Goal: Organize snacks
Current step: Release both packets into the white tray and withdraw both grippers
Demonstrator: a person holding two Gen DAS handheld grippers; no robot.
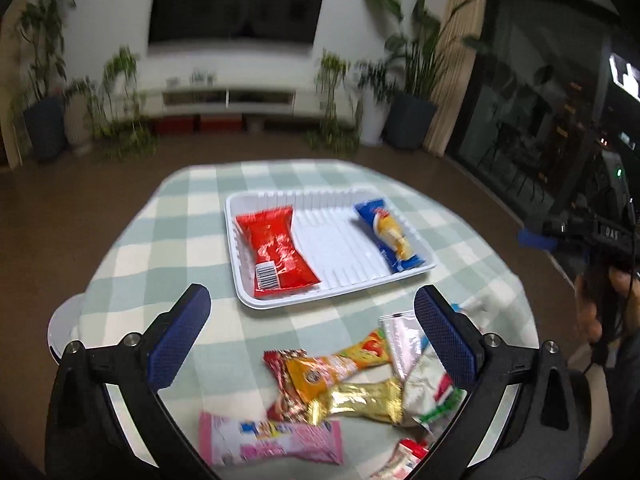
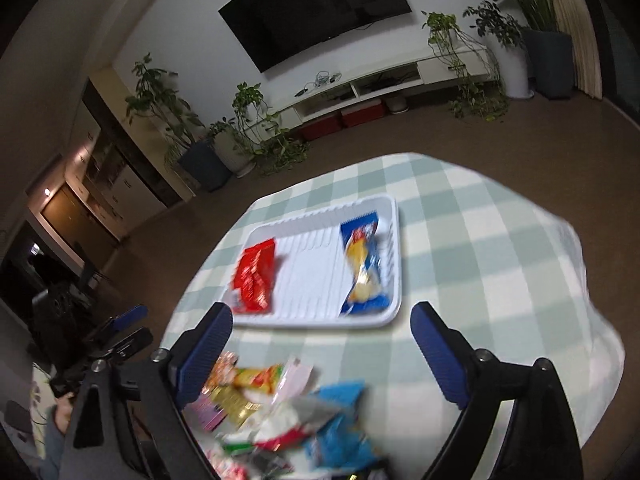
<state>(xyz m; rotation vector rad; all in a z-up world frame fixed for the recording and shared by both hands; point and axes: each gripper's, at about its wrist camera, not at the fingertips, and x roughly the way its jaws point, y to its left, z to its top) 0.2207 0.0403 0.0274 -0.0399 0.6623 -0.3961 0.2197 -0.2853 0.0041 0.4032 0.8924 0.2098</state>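
A white ribbed tray [image 1: 340,280] sits on the checked table and holds a red packet [image 1: 276,250] at its left and a blue-and-yellow packet [image 1: 390,236] at its right. My left gripper [image 1: 312,312] is open and empty, just in front of the tray, above a heap of loose snacks: an orange packet [image 1: 336,368], a gold one [image 1: 360,400], a pink one [image 1: 272,436]. My right gripper [image 2: 322,332] is open and empty, over the same heap [image 2: 280,412], near the tray [image 2: 320,320]. The red packet [image 2: 254,280] and blue packet [image 2: 362,268] show there, blurred.
The round table has a green-and-white checked cloth [image 1: 168,240]. The right gripper's body and the hand holding it [image 1: 600,240] are at the right edge of the left wrist view. Behind are a TV, a low white cabinet and potted plants on brown floor.
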